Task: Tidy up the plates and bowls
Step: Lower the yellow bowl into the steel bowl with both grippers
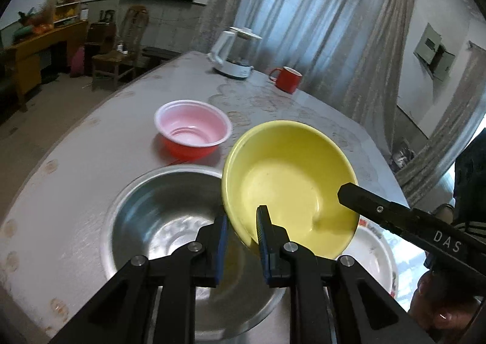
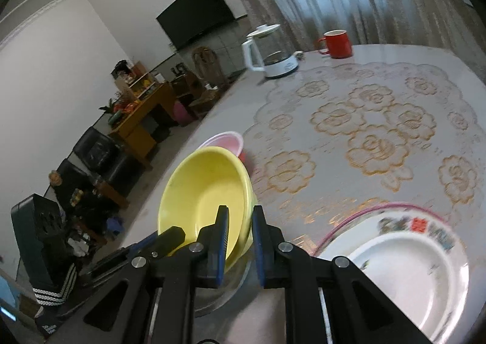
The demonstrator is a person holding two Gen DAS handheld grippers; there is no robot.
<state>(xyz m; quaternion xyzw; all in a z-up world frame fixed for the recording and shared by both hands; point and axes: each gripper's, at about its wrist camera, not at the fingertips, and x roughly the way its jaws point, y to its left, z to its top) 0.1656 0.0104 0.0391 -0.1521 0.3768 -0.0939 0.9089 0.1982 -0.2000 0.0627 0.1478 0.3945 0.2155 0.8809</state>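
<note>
the yellow bowl [image 1: 288, 186] is up off the table [image 1: 91, 192] and tipped, and both tools hold it at once. the left gripper [image 1: 241, 219] has its two fingers closed on the near edge of the bowl, one finger inside and one outside. the right gripper [image 2: 240, 222] does the same on another part of the edge, with the wall of the bowl pinched between its blue pads. in the left view the right tool shows as a black arm that reaches in over the far side of the bowl.

i think two tools hold it because the bowl is wide and would swing if only one edge were pinched. holding two sides keeps it steady.

the bowl hangs just over the metal bowl [image 1: 158, 222], which sits on the table near the edge. the metal one is bigger, so it looks like the yellow one is meant to go inside it, small in big, to make a neat stack. it is not in yet.

the pink bowl [image 1: 193, 131] sits behind, apart from the others, and may go into the stack too. the white plate [image 2: 404, 271] with pictures on its rim lies flat on the right, just beside the metal bowl.

far back on the table stand a white kettle [image 1: 234, 53] and a red mug [image 1: 287, 79], well away from the job.
</note>
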